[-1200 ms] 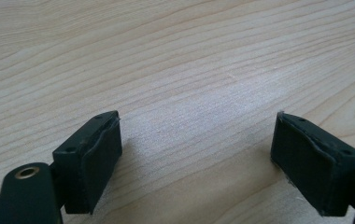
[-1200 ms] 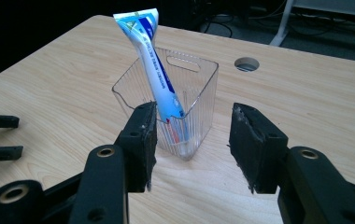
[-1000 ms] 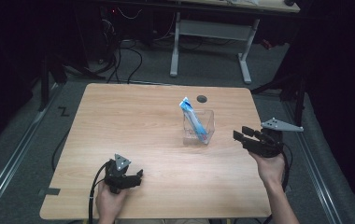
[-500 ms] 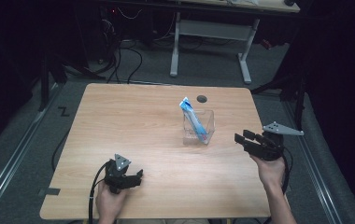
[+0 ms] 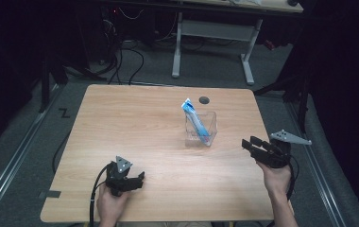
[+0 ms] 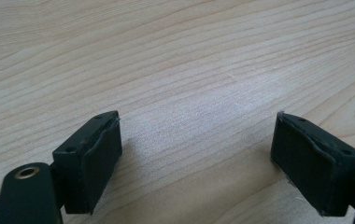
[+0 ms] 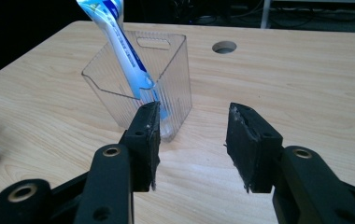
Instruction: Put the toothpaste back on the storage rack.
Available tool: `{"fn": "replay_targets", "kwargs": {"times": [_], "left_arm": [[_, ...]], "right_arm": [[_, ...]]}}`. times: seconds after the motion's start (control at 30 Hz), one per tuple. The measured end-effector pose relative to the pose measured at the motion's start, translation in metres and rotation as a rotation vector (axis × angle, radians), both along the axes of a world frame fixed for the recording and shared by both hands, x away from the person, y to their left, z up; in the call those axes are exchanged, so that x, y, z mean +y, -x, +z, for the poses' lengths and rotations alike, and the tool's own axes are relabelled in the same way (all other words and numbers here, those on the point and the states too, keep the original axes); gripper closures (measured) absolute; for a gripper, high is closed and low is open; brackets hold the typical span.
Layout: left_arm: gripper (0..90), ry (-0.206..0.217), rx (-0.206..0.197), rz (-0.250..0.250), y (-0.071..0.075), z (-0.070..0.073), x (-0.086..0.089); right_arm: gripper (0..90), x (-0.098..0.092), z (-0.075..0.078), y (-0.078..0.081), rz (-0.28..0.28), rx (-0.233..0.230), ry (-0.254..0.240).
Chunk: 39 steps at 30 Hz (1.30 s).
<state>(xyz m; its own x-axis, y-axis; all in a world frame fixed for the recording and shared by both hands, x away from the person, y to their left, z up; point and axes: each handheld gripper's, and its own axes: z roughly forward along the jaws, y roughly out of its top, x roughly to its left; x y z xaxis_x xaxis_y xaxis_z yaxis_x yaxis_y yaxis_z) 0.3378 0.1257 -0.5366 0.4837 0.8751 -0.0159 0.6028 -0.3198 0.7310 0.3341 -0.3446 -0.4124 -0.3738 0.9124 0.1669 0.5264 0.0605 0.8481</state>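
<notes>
The clear plastic holder (image 5: 200,128) stands upright near the middle of the tabletop (image 5: 121,123), with a blue-and-white toothpaste tube (image 5: 194,118) leaning inside it, its crimped end sticking well above the rim toward the far left. The right hand-held gripper (image 5: 249,144) hangs low just off the holder's right side, apart from it; its jaws have just been closing a little and stand partly apart with nothing between them. In the right gripper view the holder (image 7: 138,84) sits ahead and to the left of the jaw gap, not centred in it.

That offset is the main risk: pushed straight on, one jaw would likely strike the thin wall and slide or tip the light holder, spilling the tube (image 7: 119,46). The present gap also looks narrow for the holder's width, though foreshortening makes this hard to judge. A grab at the slanted tube could lever the holder over.

The left hand-held gripper (image 5: 137,178) rests low near the front edge, jaws apart and empty over bare wood (image 6: 175,56), too far away to steady anything.
</notes>
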Motion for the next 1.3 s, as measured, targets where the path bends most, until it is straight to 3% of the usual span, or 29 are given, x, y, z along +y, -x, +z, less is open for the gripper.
{"fn": "replay_targets", "kwargs": {"times": [0.77,1.3], "left_arm": [[16.7,0.000,0.000,0.000,0.000,0.000,0.000],[16.7,0.000,0.000,0.000,0.000,0.000,0.000]], "right_arm": [[54.8,-0.001,-0.024,0.001,-0.030,0.037,0.000],[54.8,0.001,-0.045,0.001,-0.043,0.076,0.034]]}}
